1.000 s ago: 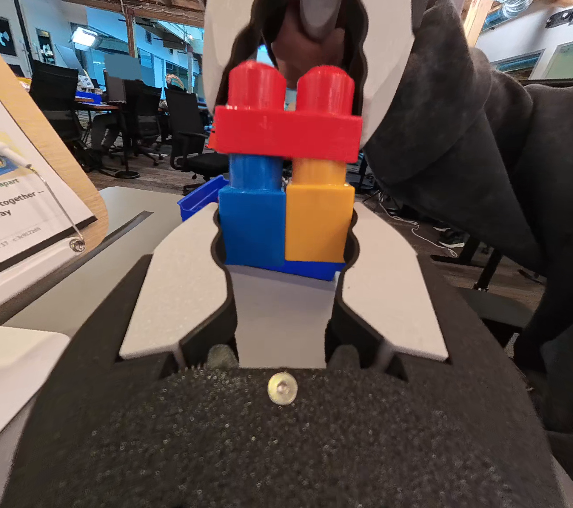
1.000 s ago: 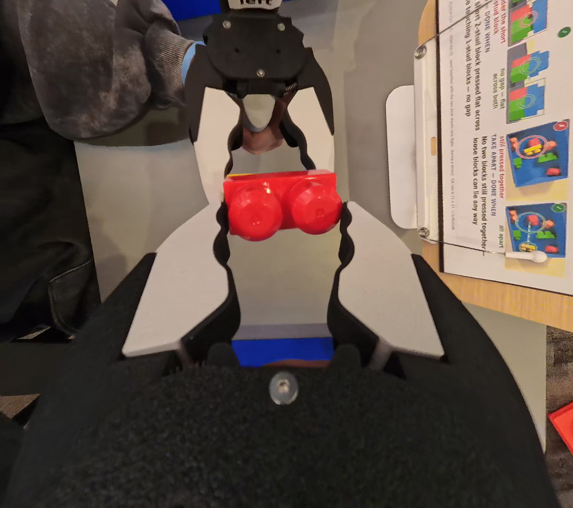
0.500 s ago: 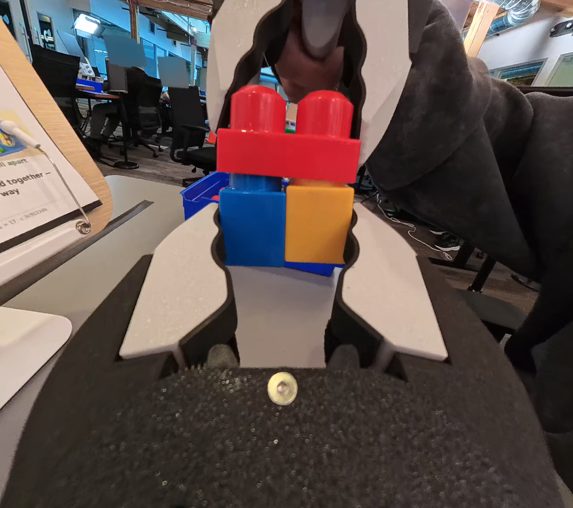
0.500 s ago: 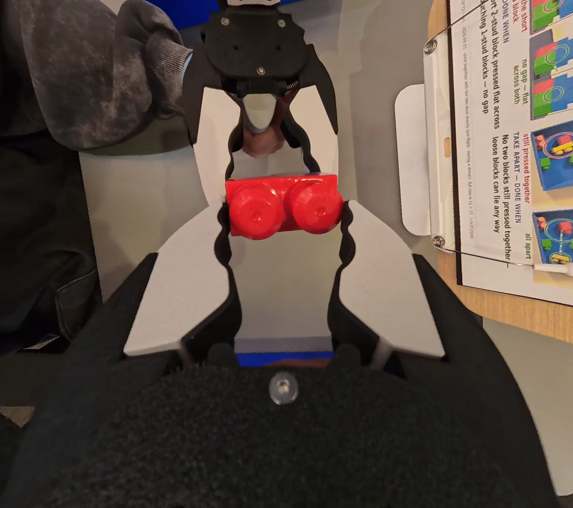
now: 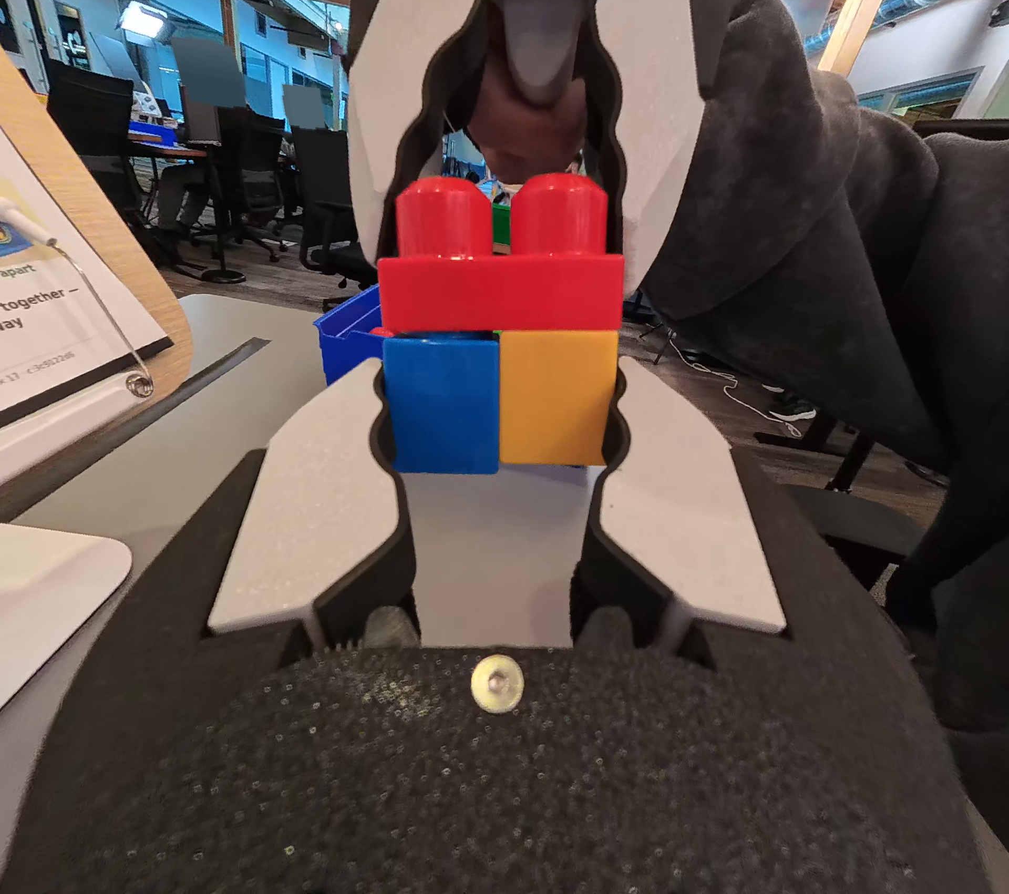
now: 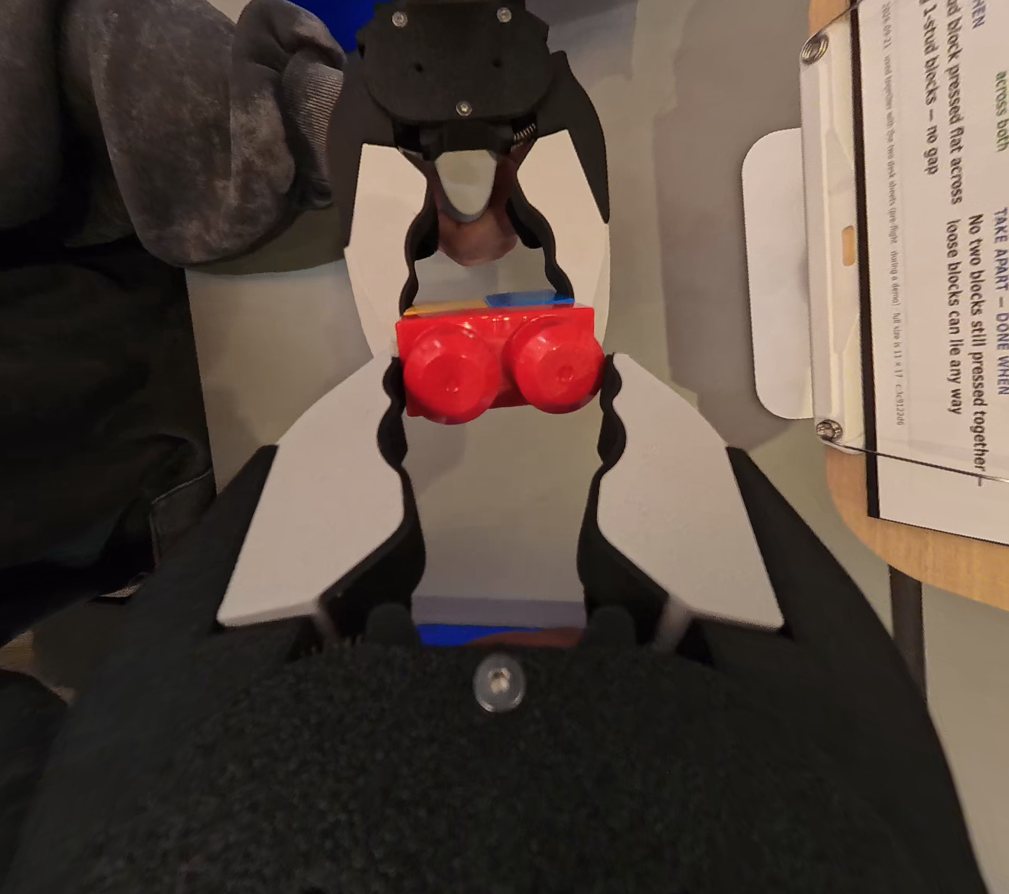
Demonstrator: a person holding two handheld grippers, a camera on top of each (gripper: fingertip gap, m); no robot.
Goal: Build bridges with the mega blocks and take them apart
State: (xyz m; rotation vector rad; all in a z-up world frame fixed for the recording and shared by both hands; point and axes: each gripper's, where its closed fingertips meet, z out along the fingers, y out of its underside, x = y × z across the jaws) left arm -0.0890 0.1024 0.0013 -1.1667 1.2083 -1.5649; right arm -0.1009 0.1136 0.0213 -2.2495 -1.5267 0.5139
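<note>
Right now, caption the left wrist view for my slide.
Left gripper clamps blue block and orange block; right gripper seats red block.

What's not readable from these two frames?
- Left wrist view: blue bin contents, mostly hidden behind the blue block and red block.
- Right wrist view: blue and yellow block bodies, covered by the red block; only slivers show.
- Either view: whether the stack touches the table.
</note>
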